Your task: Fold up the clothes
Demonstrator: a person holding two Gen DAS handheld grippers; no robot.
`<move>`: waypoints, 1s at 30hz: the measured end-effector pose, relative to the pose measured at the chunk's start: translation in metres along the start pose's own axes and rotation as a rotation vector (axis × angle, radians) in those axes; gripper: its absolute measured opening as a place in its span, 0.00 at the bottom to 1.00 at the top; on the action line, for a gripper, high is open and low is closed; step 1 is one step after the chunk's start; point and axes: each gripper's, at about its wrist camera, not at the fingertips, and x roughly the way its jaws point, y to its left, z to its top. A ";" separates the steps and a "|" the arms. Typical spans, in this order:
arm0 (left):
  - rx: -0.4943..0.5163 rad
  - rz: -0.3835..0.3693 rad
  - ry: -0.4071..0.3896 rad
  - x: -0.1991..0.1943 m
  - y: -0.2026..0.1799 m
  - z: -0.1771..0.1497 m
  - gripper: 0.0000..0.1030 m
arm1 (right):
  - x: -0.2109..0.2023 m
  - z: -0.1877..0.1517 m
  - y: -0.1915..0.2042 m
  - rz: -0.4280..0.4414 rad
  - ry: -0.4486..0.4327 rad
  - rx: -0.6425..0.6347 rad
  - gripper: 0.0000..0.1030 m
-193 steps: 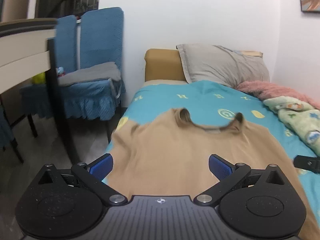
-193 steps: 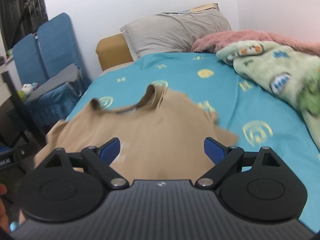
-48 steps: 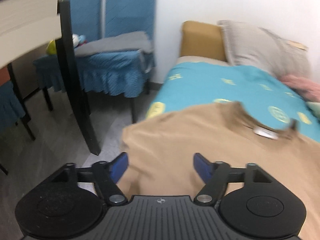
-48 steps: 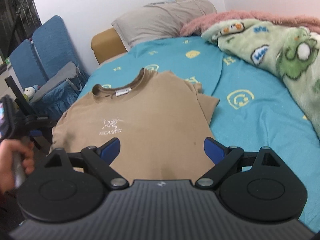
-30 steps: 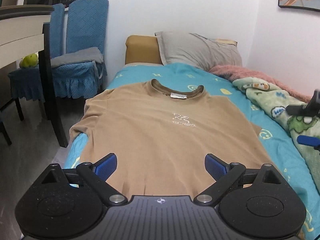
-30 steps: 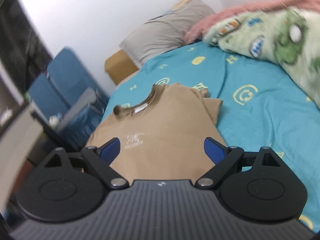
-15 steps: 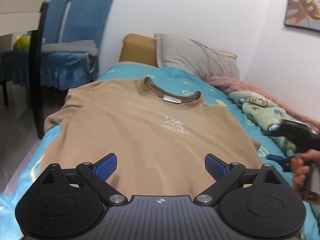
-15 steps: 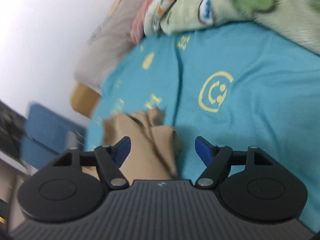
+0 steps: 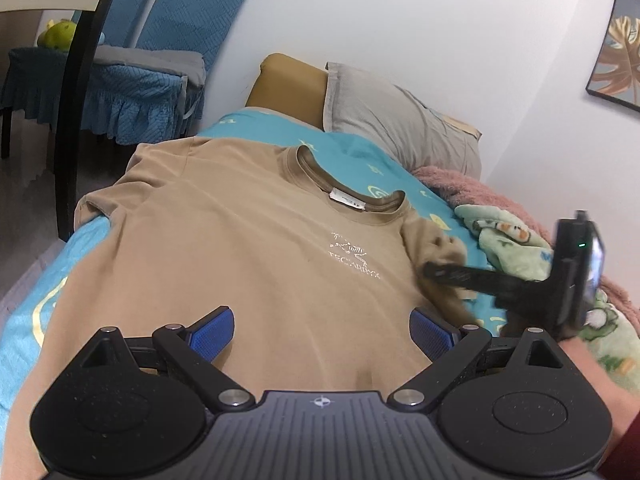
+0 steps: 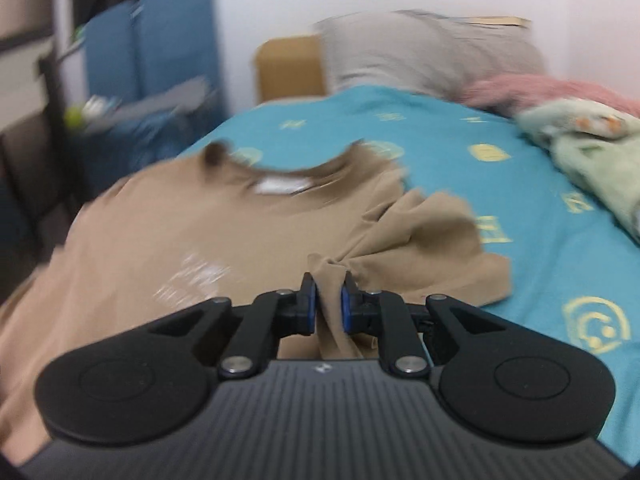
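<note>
Tan T-shirt (image 9: 256, 248) lies face up on the teal bedsheet (image 10: 460, 136), collar toward the grey pillow (image 9: 400, 128); white chest print shows a small skeleton-like logo above lettering too blurred to read surely; a white neck label (image 9: 347, 200) carries tiny unreadable marks; the left gripper (image 9: 322, 330) hovers over the hem, blue pads spread wide; the right gripper (image 10: 328, 306) pinches the bunched sleeve (image 10: 404, 232) between nearly closed pads.

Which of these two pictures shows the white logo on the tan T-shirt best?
The left wrist view. There the logo on the T-shirt is sharp, with its lettering almost legible. In the right wrist view the logo is a blurred white smear, beside the right hand-held gripper pinching the sleeve.
</note>
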 end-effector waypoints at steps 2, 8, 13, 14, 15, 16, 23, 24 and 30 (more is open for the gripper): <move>-0.004 -0.004 -0.002 -0.001 0.000 0.000 0.93 | -0.002 -0.002 0.008 0.040 -0.007 -0.015 0.17; -0.024 -0.012 -0.004 -0.003 0.000 0.001 0.93 | -0.032 0.026 -0.024 0.220 -0.135 0.174 0.65; -0.048 -0.010 0.007 -0.001 0.002 0.001 0.93 | -0.056 0.041 -0.077 0.248 -0.298 0.439 0.79; -0.050 -0.010 0.009 -0.001 0.002 0.000 0.93 | -0.054 0.039 -0.088 0.220 -0.298 0.495 0.80; -0.049 -0.010 0.012 0.000 0.002 0.000 0.93 | -0.049 0.036 -0.098 0.189 -0.280 0.542 0.80; -0.048 -0.011 0.015 0.001 0.002 -0.001 0.93 | -0.044 0.032 -0.107 0.155 -0.254 0.582 0.81; -0.038 -0.015 0.036 0.008 0.000 -0.006 0.93 | 0.014 -0.011 -0.129 0.038 -0.043 0.630 0.73; -0.038 -0.015 0.039 0.010 0.000 -0.007 0.93 | 0.018 -0.012 -0.126 0.028 -0.043 0.598 0.70; -0.024 -0.004 0.058 0.017 -0.001 -0.012 0.93 | 0.016 0.011 -0.109 0.039 -0.056 0.418 0.06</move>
